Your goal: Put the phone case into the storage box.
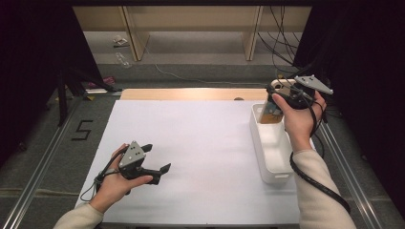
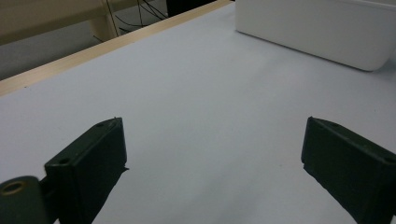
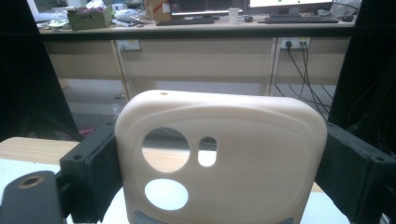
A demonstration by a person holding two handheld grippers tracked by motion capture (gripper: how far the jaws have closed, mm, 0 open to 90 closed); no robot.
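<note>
Above the far end of the white bin (image 1: 272,148), at the table's right edge, the right gripper (image 1: 282,98) clamps a cream phone case (image 3: 219,158), lifted clear. Setting it down seems left; the left gripper (image 1: 155,164) rests apart, empty, near the front-left corner

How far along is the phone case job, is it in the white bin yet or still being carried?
Not in yet. Done so far: the right gripper is shut on the cream phone case, jaws pressing its two sides, and holds it above the far end of the white bin. What the bin holds can't be made out. The left gripper rests open over the bare white table. Left, judging by that: lower the case into the bin and let go.
</note>
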